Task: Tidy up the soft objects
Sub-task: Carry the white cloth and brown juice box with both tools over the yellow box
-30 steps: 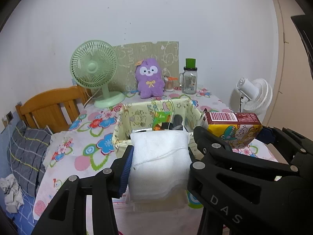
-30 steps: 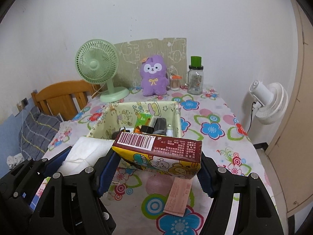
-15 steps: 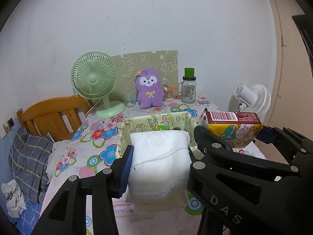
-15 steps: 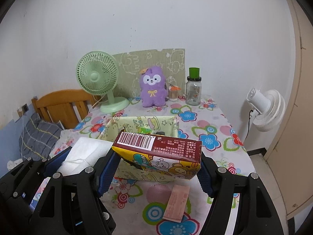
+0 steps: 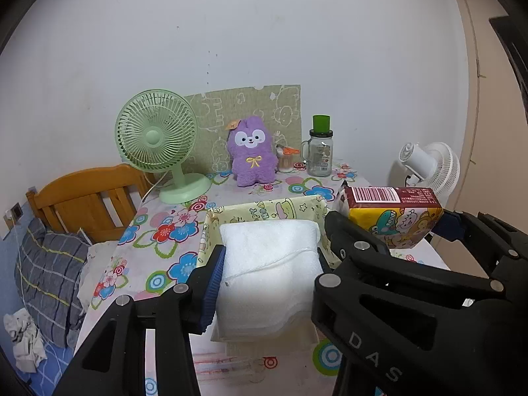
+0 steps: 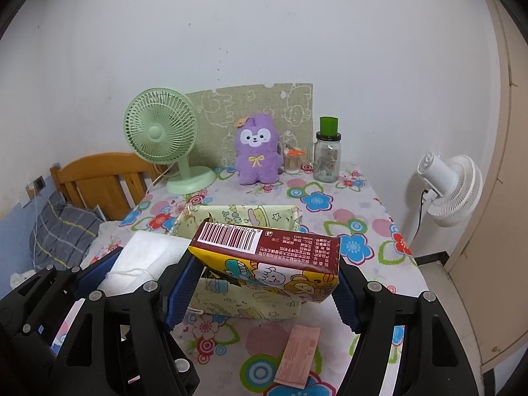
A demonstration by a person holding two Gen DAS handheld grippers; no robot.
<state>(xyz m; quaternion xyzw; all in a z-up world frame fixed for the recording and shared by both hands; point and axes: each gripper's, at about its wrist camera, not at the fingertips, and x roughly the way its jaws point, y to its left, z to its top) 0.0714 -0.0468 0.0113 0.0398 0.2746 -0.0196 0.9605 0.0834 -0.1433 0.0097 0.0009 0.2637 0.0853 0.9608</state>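
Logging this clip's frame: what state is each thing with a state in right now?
Left gripper: shut on white towel, held above the table.
Right gripper: shut on tissue pack, tilted.
Fabric bin: open-topped, upright.
Green fan: upright, blades sharp, apparently off.
Glass jar: lid on.
Purple plush: sitting upright.

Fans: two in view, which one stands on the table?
The green fan, its base on the floral tablecloth beside the purple plush. The white fan is off the table's right edge, by the wall.
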